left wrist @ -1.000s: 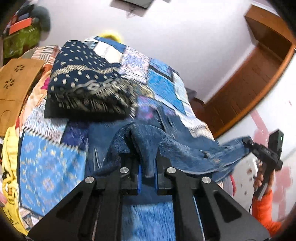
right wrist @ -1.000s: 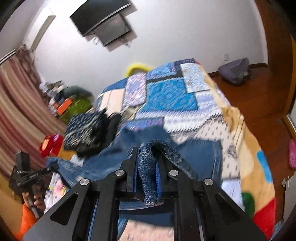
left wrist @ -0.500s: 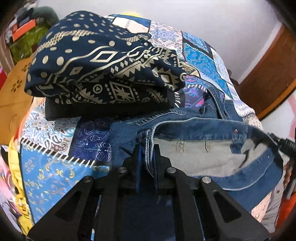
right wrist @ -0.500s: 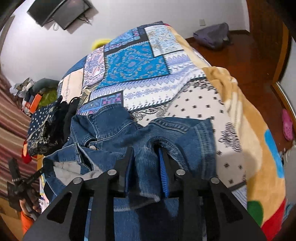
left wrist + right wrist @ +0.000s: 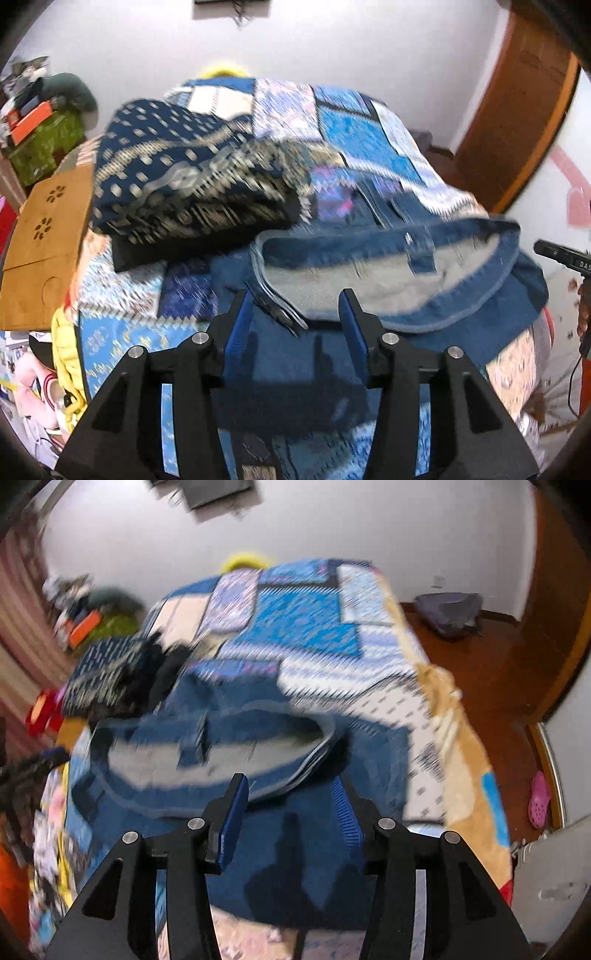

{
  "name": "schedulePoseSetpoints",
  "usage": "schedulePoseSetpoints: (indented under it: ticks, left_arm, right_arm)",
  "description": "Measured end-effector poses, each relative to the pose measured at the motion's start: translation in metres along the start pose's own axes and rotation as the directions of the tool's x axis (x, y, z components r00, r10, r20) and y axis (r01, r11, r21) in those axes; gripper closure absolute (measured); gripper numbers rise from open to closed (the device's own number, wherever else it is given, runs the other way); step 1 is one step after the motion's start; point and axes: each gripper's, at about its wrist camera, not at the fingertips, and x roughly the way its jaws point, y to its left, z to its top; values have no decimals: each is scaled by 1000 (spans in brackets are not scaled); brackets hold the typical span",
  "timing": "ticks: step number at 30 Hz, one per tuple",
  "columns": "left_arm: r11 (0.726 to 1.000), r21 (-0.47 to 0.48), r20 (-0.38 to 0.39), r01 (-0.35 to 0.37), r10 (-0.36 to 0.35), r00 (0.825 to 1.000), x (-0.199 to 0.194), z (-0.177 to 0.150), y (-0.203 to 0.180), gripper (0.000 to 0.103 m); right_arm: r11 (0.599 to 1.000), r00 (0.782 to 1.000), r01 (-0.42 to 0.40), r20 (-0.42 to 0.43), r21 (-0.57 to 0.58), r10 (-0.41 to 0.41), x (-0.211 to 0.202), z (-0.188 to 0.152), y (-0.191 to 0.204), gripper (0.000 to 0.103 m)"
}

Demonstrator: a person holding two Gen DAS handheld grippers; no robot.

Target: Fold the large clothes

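Blue denim jeans [image 5: 399, 280] lie folded on the patchwork bedspread [image 5: 354, 136], waistband gaping so the grey lining shows. My left gripper [image 5: 295, 317] hangs just over the waistband's left end, its jaws opening, blue pads apart and pressing on nothing. In the right wrist view the same jeans [image 5: 229, 753] spread below my right gripper [image 5: 288, 801], whose jaws are also opening over the denim with no cloth pinched. The other gripper's black tip [image 5: 561, 256] pokes in at the right edge of the left view.
A folded stack of navy patterned cloth [image 5: 184, 184] sits on the bed just beyond the jeans. A brown wooden board [image 5: 44, 243] leans at the bed's left side. A grey bag [image 5: 448, 613] and pink shoe [image 5: 537, 799] lie on the wooden floor to the right.
Both grippers were shut on the denim and carried it down onto the bed. Now both have let go, the jaws spread, and the jeans rest on the bedspread.
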Motion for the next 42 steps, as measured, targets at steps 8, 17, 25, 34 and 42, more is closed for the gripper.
schedulePoseSetpoints:
  ticks: [8, 17, 25, 34, 42]
  left_arm:
    - [996, 88, -151, 32, -18, 988, 43, -39, -36, 55]
    - [987, 153, -172, 38, -11, 985, 85, -21, -42, 40]
    - [989, 102, -75, -108, 116, 990, 93, 52, -19, 40]
    - [997, -60, 40, -44, 46, 998, 40, 63, 12, 40]
    - [993, 5, 34, -120, 120, 992, 21, 16, -8, 40]
  right_arm:
    - [983, 993, -4, -118, -182, -18, 37, -32, 47, 54]
    - [950, 970, -78, -245, -301, 2, 91, -13, 79, 36]
    - [998, 996, 55, -63, -28, -56, 97, 62, 56, 36]
    - [1000, 1000, -14, 26, -22, 14, 66, 60, 72, 36]
    - [978, 1000, 5, -4, -208, -6, 68, 17, 111, 36]
